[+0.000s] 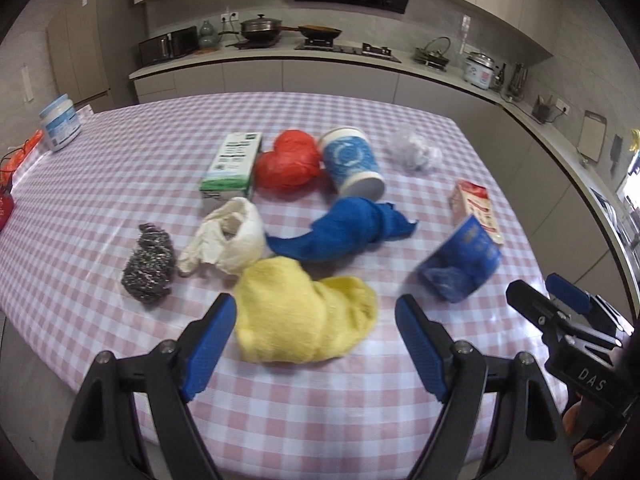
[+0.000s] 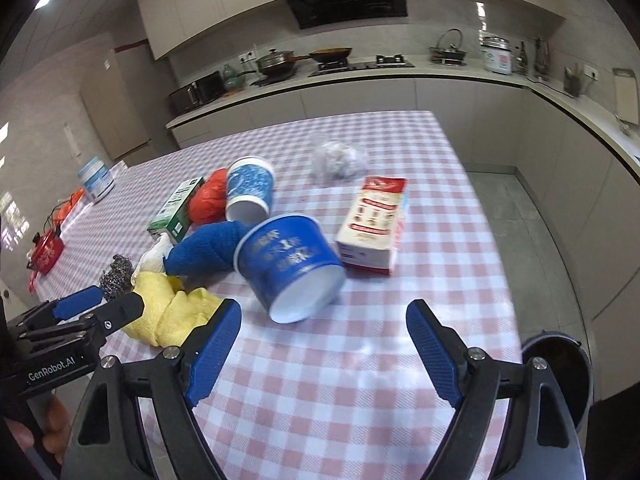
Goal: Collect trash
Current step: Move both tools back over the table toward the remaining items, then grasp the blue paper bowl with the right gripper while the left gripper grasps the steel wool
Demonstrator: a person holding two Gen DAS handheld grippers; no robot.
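On the pink checked table (image 1: 80, 208) lies a pile of things. My left gripper (image 1: 316, 320) stands open just short of a yellow cloth (image 1: 304, 316), nothing between its fingers. My right gripper (image 2: 324, 324) stands open in front of a tipped blue paper bowl (image 2: 288, 268), apart from it. Behind the bowl lie a red-and-white carton (image 2: 374, 224), a blue-patterned paper cup (image 2: 250, 192) on its side, a blue cloth (image 2: 204, 252), a red plastic bag (image 1: 290, 164), a green-and-white box (image 1: 232, 164), a crumpled white bag (image 1: 228, 240), a steel scourer (image 1: 150, 264) and a clear crumpled wrapper (image 1: 414, 150).
A dark round bin (image 2: 560, 376) sits on the floor past the table's right edge. A white tub (image 1: 60, 122) and red and orange items (image 2: 48, 248) occupy the far left of the table. Kitchen counters (image 2: 400, 76) with pots run along the back and right walls.
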